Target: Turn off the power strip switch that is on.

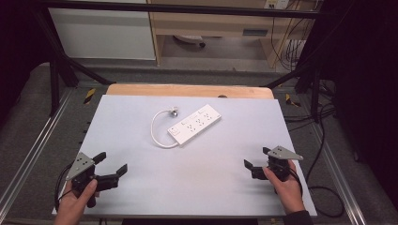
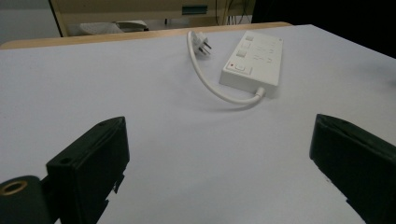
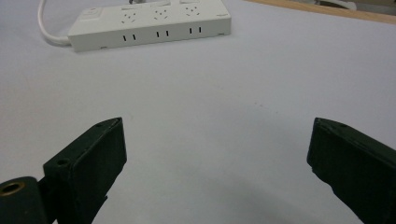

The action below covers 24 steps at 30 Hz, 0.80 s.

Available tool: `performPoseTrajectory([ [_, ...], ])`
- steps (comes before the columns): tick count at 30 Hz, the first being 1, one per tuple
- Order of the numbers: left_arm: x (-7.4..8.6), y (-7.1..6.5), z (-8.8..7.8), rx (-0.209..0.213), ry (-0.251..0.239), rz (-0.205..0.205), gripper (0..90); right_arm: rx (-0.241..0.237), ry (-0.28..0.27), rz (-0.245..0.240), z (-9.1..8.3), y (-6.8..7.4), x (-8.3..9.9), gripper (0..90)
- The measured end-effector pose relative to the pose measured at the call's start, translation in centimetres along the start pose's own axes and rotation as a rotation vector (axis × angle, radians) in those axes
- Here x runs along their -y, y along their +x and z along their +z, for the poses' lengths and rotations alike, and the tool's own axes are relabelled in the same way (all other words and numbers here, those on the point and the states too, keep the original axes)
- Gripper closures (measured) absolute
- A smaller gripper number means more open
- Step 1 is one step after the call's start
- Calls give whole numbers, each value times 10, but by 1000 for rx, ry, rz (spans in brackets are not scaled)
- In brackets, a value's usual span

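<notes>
A white power strip (image 1: 195, 124) lies near the middle of the pale mat, turned at a slant; its white cord (image 1: 156, 131) loops to a plug (image 1: 173, 111) lying beside it. The left gripper view has the power strip (image 2: 253, 62) ahead and to the right, with the plug (image 2: 203, 46) beyond the cord; in the right gripper view the power strip (image 3: 150, 24) lies far ahead at the upper left. My left gripper (image 1: 110, 162) is held at the mat's near left, open and holding nothing. At the near right my right gripper (image 1: 256, 157) is open too, with only mat between its jaws.
The pale mat (image 1: 197, 187) covers a wooden table (image 1: 187, 90) whose far edge shows behind it. Metal frame rails (image 1: 28, 154) run along both sides. Cables (image 1: 324, 187) lie on the floor at the right, and shelving stands beyond the table.
</notes>
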<state>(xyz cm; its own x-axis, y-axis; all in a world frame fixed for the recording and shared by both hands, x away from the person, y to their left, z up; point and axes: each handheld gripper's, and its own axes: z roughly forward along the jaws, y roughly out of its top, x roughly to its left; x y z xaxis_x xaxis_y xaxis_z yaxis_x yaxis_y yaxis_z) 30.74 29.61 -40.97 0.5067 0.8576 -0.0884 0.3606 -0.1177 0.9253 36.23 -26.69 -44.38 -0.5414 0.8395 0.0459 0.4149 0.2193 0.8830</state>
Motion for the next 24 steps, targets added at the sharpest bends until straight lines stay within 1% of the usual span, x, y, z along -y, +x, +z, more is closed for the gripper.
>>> performPoseTrajectory([
  [8,0,0,0,-3,0,0,47,5,-17,5,-1,0,0,46],
  [15,0,0,1,-1,7,5,47,-1,-8,5,0,0,0,44],
  [18,1,0,1,-1,11,1,47,-5,-7,8,0,1,-1,45],
  [22,1,0,1,0,14,0,47,-10,1,-6,1,2,0,44],
  [24,1,0,1,0,15,-2,47,-13,2,-5,1,2,0,42],
])
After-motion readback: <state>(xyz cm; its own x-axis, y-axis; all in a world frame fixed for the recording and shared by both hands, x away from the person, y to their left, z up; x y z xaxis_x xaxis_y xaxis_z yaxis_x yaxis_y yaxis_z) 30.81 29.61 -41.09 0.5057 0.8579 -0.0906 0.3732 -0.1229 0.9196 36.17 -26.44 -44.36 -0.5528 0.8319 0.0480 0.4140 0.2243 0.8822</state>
